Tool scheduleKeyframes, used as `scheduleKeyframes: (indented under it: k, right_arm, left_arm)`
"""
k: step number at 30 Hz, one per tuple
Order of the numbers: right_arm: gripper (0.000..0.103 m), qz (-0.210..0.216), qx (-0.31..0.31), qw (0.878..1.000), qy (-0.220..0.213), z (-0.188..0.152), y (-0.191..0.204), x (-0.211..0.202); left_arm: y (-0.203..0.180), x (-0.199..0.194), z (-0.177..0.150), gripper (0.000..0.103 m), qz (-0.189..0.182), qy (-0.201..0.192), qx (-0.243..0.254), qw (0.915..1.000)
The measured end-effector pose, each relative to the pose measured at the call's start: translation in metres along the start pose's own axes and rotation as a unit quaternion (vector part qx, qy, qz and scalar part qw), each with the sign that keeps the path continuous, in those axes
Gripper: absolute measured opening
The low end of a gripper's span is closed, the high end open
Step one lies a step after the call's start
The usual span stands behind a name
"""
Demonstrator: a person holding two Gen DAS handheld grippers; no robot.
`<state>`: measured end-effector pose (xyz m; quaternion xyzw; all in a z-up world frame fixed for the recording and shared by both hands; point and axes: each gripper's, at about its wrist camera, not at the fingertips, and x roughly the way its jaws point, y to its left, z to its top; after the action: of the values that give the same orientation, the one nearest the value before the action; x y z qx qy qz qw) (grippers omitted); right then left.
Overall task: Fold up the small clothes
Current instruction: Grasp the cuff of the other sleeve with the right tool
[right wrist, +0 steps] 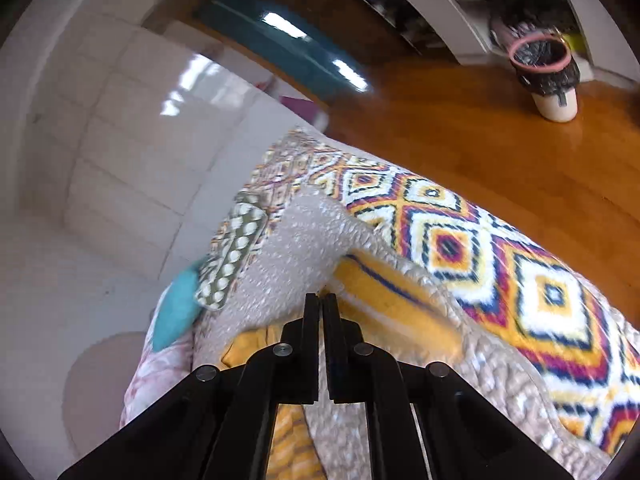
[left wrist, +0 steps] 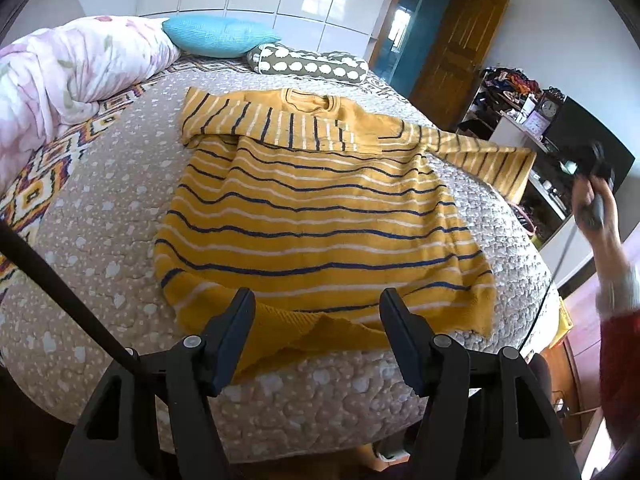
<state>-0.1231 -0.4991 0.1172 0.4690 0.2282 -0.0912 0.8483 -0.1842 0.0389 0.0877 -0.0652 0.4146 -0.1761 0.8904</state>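
My left gripper (left wrist: 318,300) hangs wide open over the near hem of the sweater (left wrist: 316,216), holding nothing; the fingers (left wrist: 236,320) straddle the ribbed edge but I can't tell if they touch it. The sweater lies flat on the bed (left wrist: 100,240), neck at 12 o'clock, hem at 6. One sleeve is folded across the chest, the other runs out toward 3 o'clock to the bed's edge.

Containers: only the right wrist view shows one, a bin (right wrist: 546,76) on the wood floor (right wrist: 460,140) at abt 1 o'clock, pink rim, dark patterned liner, white base. What's inside I can't make out. Shelves (left wrist: 516,120) at 2 o'clock in the left view are packed w/ small stuff and a clock (left wrist: 551,109), too small to name the rest.

My right gripper (right wrist: 321,300) is closed, fingers nearly touching w/ just a slit btwn them. Its tips sit at the sleeve (right wrist: 384,300) where it meets the quilt, but whether fabric is pinched there, can't tell (blurred).

Left view alone gives the whole sweater, the pink duvet (left wrist: 68,76) at 10 o'clock, the door (left wrist: 452,56), and my right hand (left wrist: 596,216) blurred at 3 o'clock. Right view alone gives the floor and the quilt's diamond border (right wrist: 480,248). Both show the blue pillow (left wrist: 220,36) and dotted cushion (left wrist: 308,65).
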Motion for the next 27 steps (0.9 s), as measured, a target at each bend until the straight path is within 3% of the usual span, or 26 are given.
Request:
scheduleKeyframes:
  k: [2, 7, 9, 11, 12, 13, 15, 17, 19, 22, 23, 25, 27]
  right_arm:
    - [0.003, -0.007, 0.008, 1.0, 0.012, -0.028, -0.022, -0.013]
    - [0.004, -0.082, 0.022, 0.993, 0.082, -0.117, -0.103, -0.028]
    - [0.005, -0.11, 0.008, 0.99, 0.09, -0.13, -0.116, -0.037]
    - [0.007, -0.126, -0.034, 0.988, 0.08, -0.121, -0.104, -0.039]
    - [0.015, -0.143, -0.075, 0.984, 0.071, -0.112, -0.088, -0.036]
    - [0.038, -0.158, -0.147, 0.974, 0.061, -0.1, -0.054, -0.027]
    - [0.06, -0.17, -0.233, 0.956, 0.047, -0.088, -0.012, -0.01]
    - [0.06, -0.186, -0.305, 0.933, 0.035, -0.075, 0.026, 0.026]
    - [0.061, -0.2, -0.34, 0.918, 0.05, -0.069, 0.045, 0.064]
    - [0.061, -0.24, -0.367, 0.895, 0.087, -0.069, 0.051, 0.112]
    - [0.06, -0.267, -0.378, 0.882, 0.091, -0.072, 0.05, 0.127]
    - [0.052, -0.317, -0.387, 0.86, 0.097, -0.071, 0.041, 0.15]
    - [0.025, -0.347, -0.364, 0.858, 0.106, -0.062, 0.027, 0.157]
  left_arm:
    - [0.002, 0.002, -0.002, 0.064, -0.005, 0.005, -0.007, 0.9999]
    - [0.004, 0.002, -0.008, 0.064, -0.015, 0.014, -0.012, 0.9997]
    - [0.003, 0.002, -0.009, 0.064, -0.005, 0.014, -0.002, 0.9999]
    - [0.003, 0.005, -0.009, 0.064, 0.0, 0.019, 0.0, 0.9998]
    - [0.003, 0.007, -0.009, 0.064, 0.0, 0.021, -0.002, 0.9998]
    - [0.003, 0.008, -0.009, 0.064, 0.0, 0.021, -0.005, 0.9998]
    - [0.003, 0.012, -0.008, 0.064, -0.003, 0.023, -0.013, 0.9996]
    - [0.001, 0.017, -0.008, 0.064, -0.008, 0.031, -0.02, 0.9993]
    - [0.0, 0.02, -0.009, 0.064, -0.012, 0.038, -0.022, 0.999]
    - [0.001, 0.022, -0.01, 0.064, -0.003, 0.039, -0.011, 0.9992]
    - [0.002, 0.022, -0.011, 0.064, 0.004, 0.039, -0.008, 0.9992]
    - [0.006, 0.024, -0.011, 0.064, 0.012, 0.04, -0.008, 0.9991]
    - [0.013, 0.025, -0.01, 0.064, 0.011, 0.041, -0.021, 0.9989]
